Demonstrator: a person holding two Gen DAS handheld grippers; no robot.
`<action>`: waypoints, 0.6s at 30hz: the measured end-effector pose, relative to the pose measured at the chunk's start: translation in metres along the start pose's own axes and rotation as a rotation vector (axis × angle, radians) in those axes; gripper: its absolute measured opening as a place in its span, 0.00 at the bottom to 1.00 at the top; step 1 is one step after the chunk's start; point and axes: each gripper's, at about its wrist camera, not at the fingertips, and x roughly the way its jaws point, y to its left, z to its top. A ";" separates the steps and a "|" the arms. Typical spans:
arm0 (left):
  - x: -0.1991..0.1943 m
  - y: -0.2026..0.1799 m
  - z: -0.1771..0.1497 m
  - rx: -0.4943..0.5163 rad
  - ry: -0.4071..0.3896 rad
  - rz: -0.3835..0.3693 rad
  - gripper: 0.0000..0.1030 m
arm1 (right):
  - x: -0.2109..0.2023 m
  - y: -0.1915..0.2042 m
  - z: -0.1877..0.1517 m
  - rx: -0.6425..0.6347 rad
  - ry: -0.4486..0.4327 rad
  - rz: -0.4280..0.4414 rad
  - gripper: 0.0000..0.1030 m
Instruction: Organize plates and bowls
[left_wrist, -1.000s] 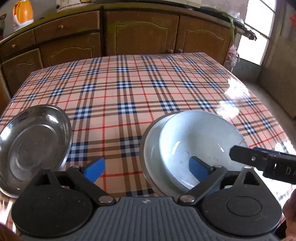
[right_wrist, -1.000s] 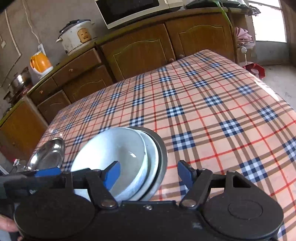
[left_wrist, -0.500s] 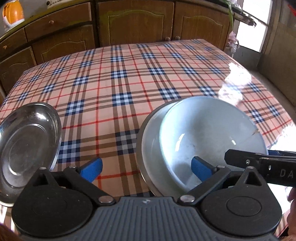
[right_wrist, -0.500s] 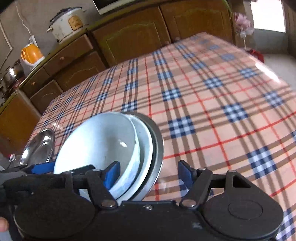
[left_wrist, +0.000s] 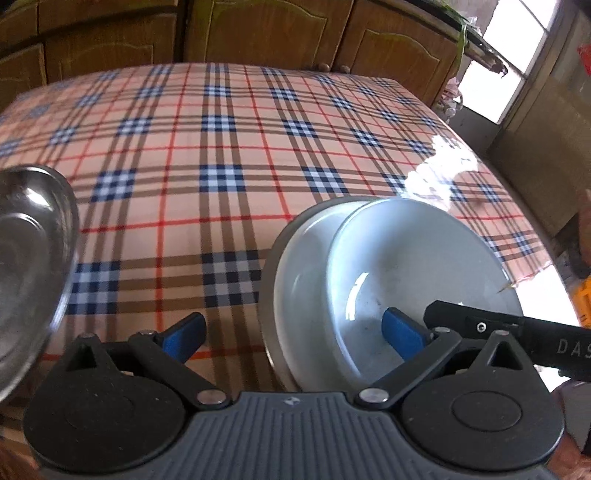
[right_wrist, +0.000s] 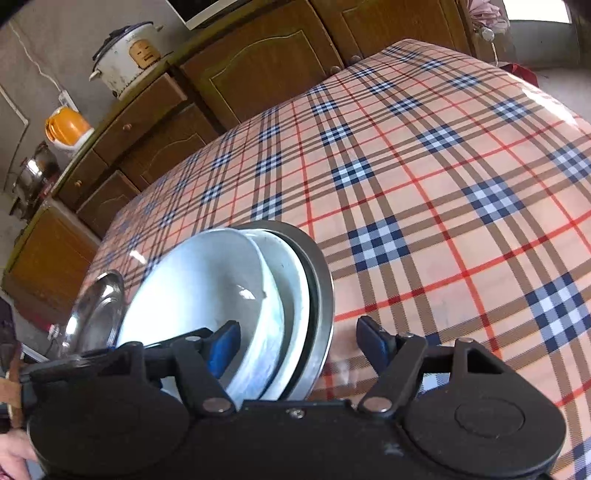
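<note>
Plaid-covered bench (left_wrist: 229, 122) carries stacked white bowls (left_wrist: 417, 273) beside a steel plate (left_wrist: 33, 258). Left tongs (left_wrist: 291, 332) and right tongs (right_wrist: 295, 339) stand spread, each straddling the stack's rim

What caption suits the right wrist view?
Open right gripper straddles the rim of stacked white bowls nested in a steel dish on a plaid tablecloth.

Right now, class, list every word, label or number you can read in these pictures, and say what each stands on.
"DAS", cut off by the frame edge: on the right gripper's black finger.
Rice cooker front label: too blurred to read.
Nothing else readable.
</note>
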 end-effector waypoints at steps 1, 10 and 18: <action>0.001 -0.001 0.000 -0.002 -0.003 -0.006 1.00 | 0.001 -0.001 0.000 0.013 0.003 0.024 0.76; -0.003 -0.019 0.000 0.040 -0.059 -0.054 0.68 | 0.003 -0.001 0.002 0.035 0.017 0.040 0.50; 0.003 -0.008 0.010 0.040 -0.066 -0.096 0.70 | 0.008 -0.001 0.007 -0.008 0.013 0.039 0.52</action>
